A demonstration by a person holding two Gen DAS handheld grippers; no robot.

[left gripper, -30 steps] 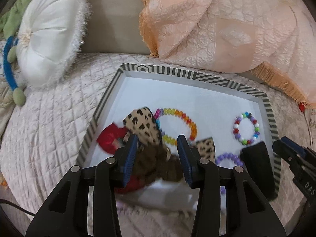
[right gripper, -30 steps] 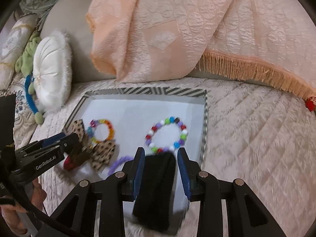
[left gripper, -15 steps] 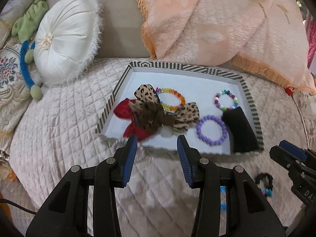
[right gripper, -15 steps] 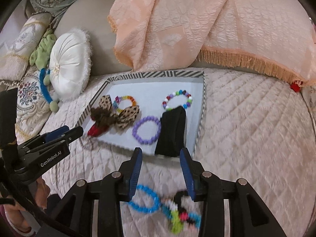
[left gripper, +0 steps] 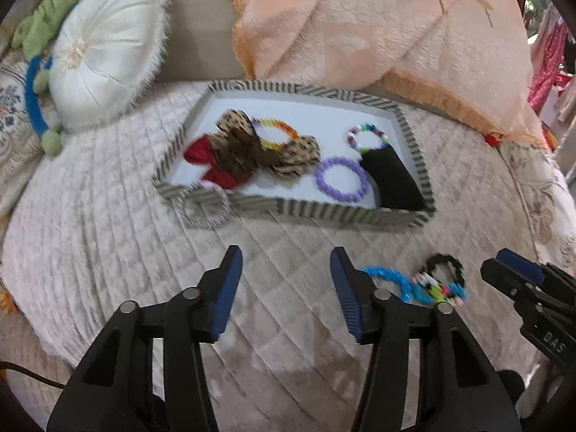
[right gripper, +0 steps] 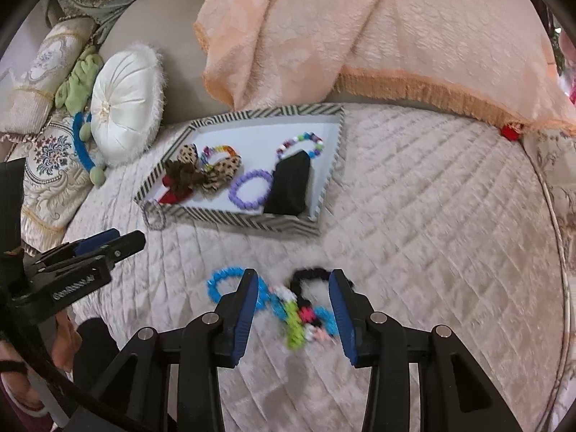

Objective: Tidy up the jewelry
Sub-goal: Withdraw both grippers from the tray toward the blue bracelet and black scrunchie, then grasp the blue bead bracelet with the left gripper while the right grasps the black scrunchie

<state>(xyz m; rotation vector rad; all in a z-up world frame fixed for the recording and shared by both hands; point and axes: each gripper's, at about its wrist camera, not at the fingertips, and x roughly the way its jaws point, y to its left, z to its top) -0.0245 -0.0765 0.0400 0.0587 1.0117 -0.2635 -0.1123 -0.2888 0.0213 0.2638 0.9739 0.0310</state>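
The right gripper (right gripper: 293, 288) hangs open and empty over a tangled heap of bead bracelets (right gripper: 288, 302) on the quilt (right gripper: 414, 234), well short of the striped tray (right gripper: 230, 216). The left gripper (left gripper: 286, 262), also empty, is opening its jaws. One pinch may lift several bracelets knotted together, or scatter them.

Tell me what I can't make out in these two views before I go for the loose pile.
- Loose bracelets: right wrist view, motion blur; how many strands, or whether tangled, unclear. The right claw fingers cover both ends.
- Blue bracelet: left wrist view, partly behind a left claw finger; that claw is opening, nothing between.
- Red bow: both views, under the leopard bow.
- Clear bracelet: blurred against the tray rim.
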